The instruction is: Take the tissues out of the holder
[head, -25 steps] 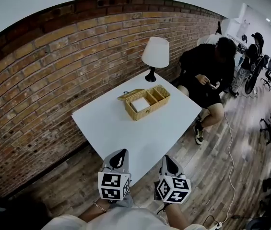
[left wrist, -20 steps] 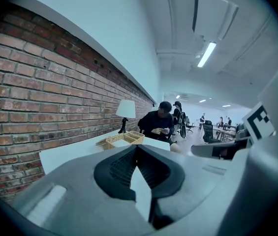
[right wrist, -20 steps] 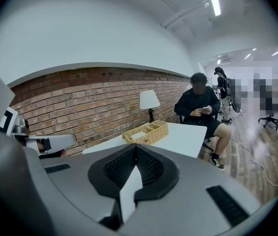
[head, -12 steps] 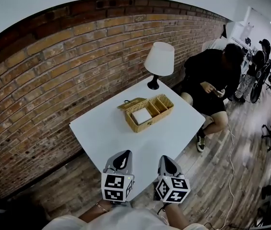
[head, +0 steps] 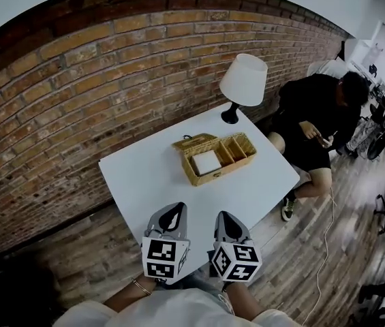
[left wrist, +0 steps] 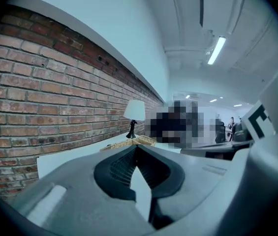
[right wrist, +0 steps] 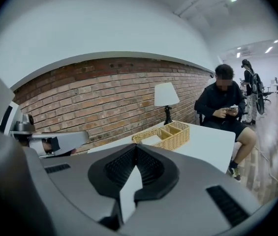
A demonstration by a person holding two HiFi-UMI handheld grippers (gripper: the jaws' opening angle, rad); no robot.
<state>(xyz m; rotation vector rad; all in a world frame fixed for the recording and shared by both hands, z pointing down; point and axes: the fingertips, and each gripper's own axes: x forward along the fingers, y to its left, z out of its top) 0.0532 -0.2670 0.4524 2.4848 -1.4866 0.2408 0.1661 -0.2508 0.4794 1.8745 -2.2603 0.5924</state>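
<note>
A wicker holder (head: 236,157) with its lid (head: 193,142) flipped open stands at the middle of the white table (head: 144,179). A white stack of tissues (head: 206,162) lies in its left compartment. Both grippers hover side by side at the table's near edge, well short of the holder. My left gripper (head: 174,212) has its jaws together and empty, with the holder (left wrist: 135,141) far ahead of its tips (left wrist: 136,147). My right gripper (head: 221,216) is shut too, holding nothing; past its tips (right wrist: 135,146) I see the holder (right wrist: 170,135) and tissues (right wrist: 151,139).
A white-shaded lamp (head: 242,82) stands on the table's far corner. A person in black (head: 318,111) sits on a chair at the table's right side. A brick wall (head: 76,94) runs behind and left of the table. A cable (head: 325,244) trails over the wooden floor.
Both grippers have moved forward to the table's near edge and stand closer together. The holder and table now sit nearer in the head view.
</note>
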